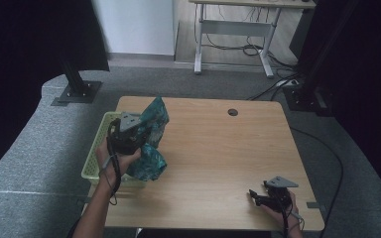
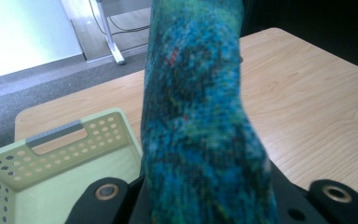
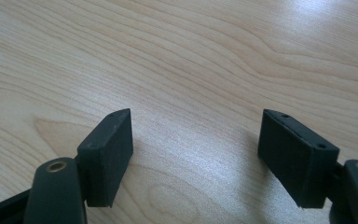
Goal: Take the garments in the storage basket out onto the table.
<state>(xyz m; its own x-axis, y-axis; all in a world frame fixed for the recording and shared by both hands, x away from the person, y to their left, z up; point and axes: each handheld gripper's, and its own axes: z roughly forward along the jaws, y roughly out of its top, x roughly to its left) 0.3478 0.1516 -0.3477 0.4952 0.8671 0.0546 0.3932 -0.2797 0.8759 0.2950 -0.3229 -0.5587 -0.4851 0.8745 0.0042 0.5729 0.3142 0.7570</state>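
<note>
Clamping teal cloth [image 1: 151, 129], left hand-held gripper [image 1: 129, 133]

No legible txt, labels, brands or nos. anywhere.

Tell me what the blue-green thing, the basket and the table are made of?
Cloth: looks like soft fabric with a speckled print; it folds and droops from the left claw. Basket: likely pale green plastic, smooth with punched holes. Table: wood-look top with grain lines, maybe a laminate.
</note>
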